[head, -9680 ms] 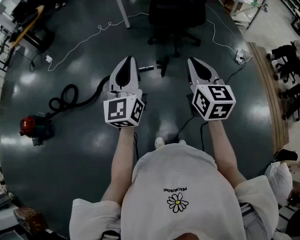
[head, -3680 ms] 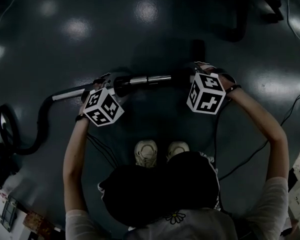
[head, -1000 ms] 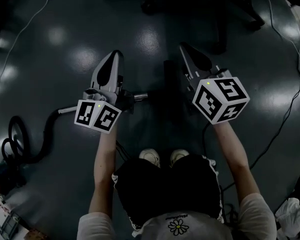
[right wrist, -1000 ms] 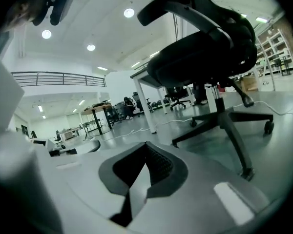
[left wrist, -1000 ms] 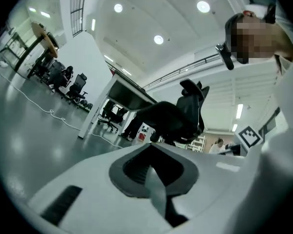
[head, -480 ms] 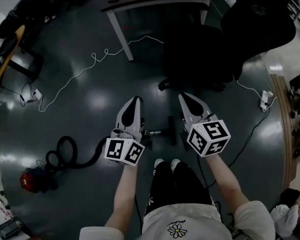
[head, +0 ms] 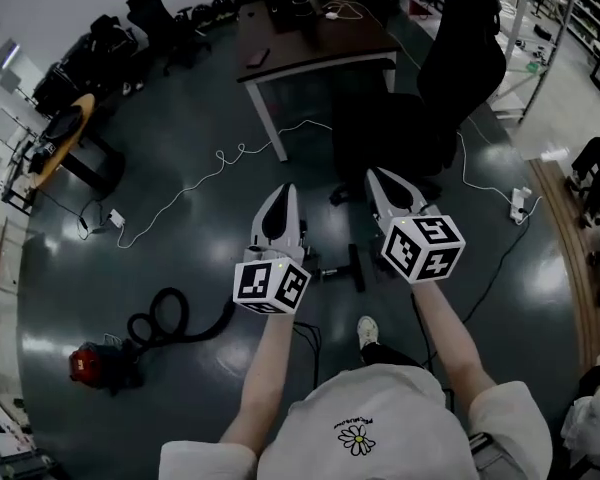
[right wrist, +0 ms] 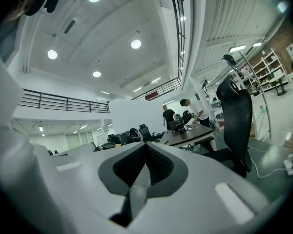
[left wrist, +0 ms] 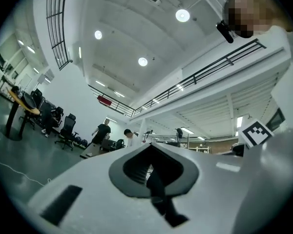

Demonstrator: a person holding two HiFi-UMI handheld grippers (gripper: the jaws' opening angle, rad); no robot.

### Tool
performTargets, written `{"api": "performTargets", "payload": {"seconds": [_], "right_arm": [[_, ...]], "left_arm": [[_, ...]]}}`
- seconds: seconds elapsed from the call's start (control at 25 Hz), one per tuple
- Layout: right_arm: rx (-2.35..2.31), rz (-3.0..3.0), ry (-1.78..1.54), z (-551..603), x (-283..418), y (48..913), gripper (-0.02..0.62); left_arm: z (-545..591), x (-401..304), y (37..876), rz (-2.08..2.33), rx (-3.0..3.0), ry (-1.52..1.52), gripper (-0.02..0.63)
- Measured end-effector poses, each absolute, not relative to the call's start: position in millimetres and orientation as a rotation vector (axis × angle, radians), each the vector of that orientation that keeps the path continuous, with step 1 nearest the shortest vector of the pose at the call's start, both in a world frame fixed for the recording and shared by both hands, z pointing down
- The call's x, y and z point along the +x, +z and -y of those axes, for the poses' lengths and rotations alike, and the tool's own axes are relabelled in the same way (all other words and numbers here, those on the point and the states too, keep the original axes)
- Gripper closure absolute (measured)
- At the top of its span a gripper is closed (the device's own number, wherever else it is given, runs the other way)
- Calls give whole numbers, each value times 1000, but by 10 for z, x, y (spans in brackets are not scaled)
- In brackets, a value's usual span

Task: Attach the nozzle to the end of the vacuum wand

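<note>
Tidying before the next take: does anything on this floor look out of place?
A loose white cable snakes across the floor, a likely trip hazard. The vacuum's hose and wand lie sprawled there too. Nothing looks spilled or broken.

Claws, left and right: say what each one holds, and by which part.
Nothing. The left claw and the right claw are both shut and empty; the vacuum wand lies on the floor below, apart from both.

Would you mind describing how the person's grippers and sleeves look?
The left tongs and right tongs are pale grey tapered shells with dark teardrop insets. Each bears a white cube with black square markers. The short-sleeved shirt is white with a daisy.
</note>
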State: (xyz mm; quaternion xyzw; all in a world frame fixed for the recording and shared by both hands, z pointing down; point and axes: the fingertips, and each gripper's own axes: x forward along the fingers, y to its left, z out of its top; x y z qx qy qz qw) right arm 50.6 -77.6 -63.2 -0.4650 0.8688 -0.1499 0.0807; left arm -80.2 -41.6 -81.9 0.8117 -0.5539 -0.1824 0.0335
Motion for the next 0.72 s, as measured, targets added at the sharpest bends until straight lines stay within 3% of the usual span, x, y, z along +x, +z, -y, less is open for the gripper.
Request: {"api": "performTargets", "payload": {"seconds": [0.36,0.72], "right_arm": [[-1419,-2588,-489,-1046,359,-516,588],[-1358,-2621,-453,-1827,412,-680,588]], "left_arm": [[-1302,-882,-830,1710,2542,-573,606],[-2113,-761,-966,1788,2579,-551,606]]}}
